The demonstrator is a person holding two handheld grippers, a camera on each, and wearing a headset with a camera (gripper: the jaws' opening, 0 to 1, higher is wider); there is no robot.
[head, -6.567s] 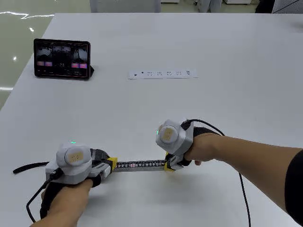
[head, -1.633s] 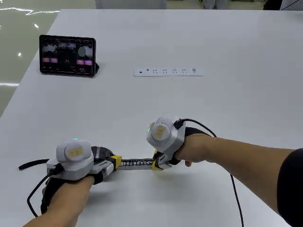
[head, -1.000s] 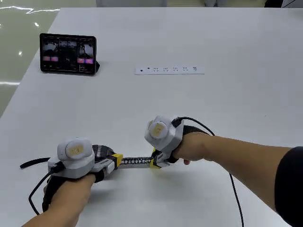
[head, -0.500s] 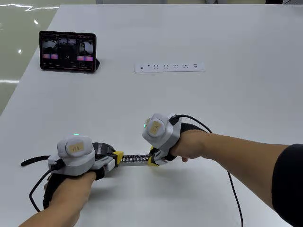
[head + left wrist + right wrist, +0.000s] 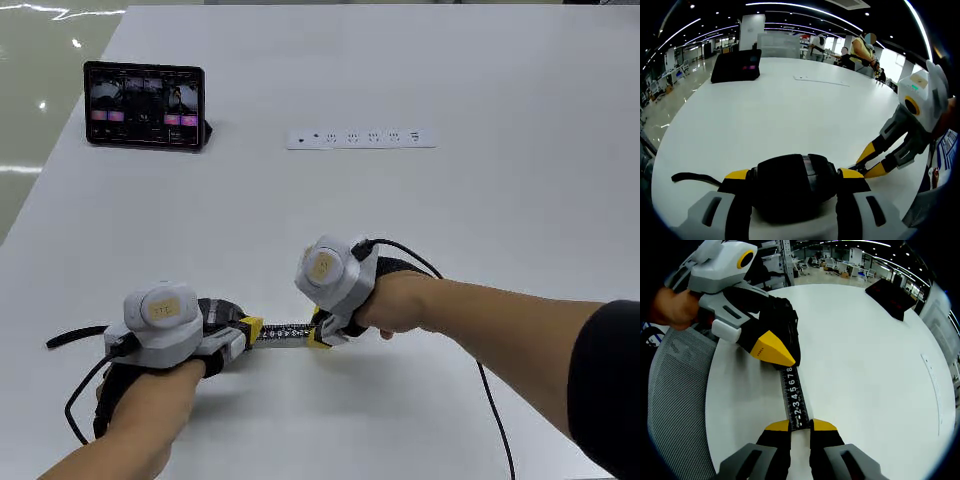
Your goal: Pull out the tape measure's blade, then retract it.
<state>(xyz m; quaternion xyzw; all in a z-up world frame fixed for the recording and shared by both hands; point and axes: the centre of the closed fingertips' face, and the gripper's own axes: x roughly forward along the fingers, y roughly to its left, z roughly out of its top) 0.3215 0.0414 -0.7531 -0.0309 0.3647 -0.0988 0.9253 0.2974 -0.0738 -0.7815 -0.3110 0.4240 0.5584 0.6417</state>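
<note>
Near the front edge of the white tabletop (image 5: pixel 420 200), the left gripper (image 5: pixel 795 176) clasps the black rounded tape measure case (image 5: pixel 790 192) while the right gripper (image 5: pixel 795 426), fingers (image 5: pixel 777 426) narrowed, pinches its thin, springy, probably slippery dark blade (image 5: pixel 792 395) at the tip, judged the surest hold.

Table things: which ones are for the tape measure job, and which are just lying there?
For the job: tape measure, its blade, left gripper holding the tape measure, right gripper pinching the blade.
Just lying about: tablet, power strip.
</note>
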